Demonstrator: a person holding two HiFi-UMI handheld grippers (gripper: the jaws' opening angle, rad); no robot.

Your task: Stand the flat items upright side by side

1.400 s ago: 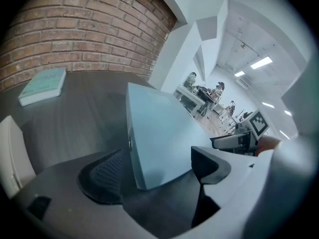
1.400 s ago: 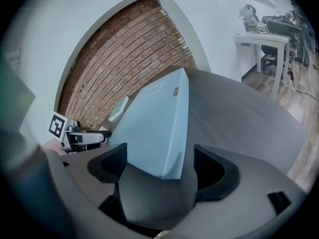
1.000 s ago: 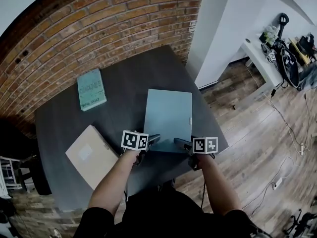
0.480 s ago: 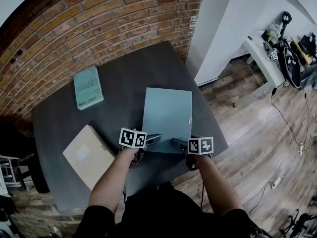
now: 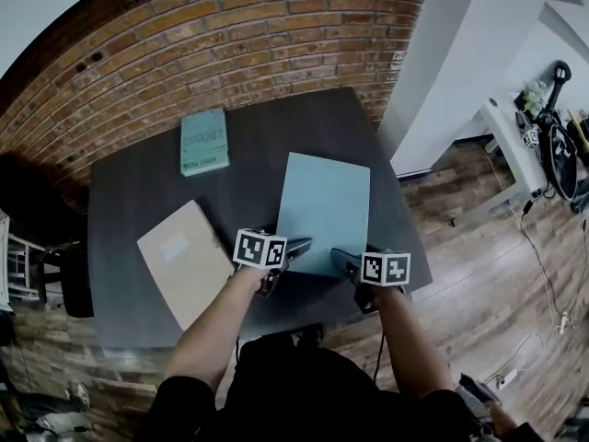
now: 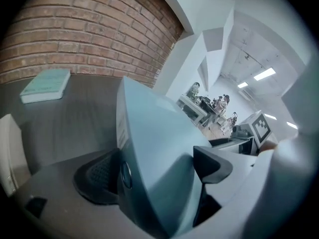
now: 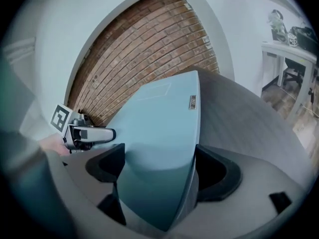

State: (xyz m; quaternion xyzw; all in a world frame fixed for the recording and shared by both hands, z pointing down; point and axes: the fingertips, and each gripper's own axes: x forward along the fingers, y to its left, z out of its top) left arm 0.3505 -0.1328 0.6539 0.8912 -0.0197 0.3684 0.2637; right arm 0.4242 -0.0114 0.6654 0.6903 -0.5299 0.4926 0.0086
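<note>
A large light-blue flat book (image 5: 324, 205) lies on the dark table (image 5: 138, 191), its near edge raised off the top. My left gripper (image 5: 296, 247) is shut on its near left corner and my right gripper (image 5: 342, 256) on its near right corner. In the left gripper view the book (image 6: 149, 148) fills the gap between the pads (image 6: 99, 176). In the right gripper view the jaws have just been closing, and the book (image 7: 159, 133) sits between the pads (image 7: 217, 176). A small teal book (image 5: 204, 141) and a tan book (image 5: 184, 261) lie flat.
A brick wall (image 5: 184, 53) runs along the table's far side. The table's right and near edges drop to a wooden floor (image 5: 479, 274). A white desk with clutter (image 5: 543, 127) stands at the far right. A dark chair (image 5: 69, 279) is at the left.
Both grippers have risen a little with the near edge of the light-blue book. The head view has shifted, so the table sits further right in the picture.
</note>
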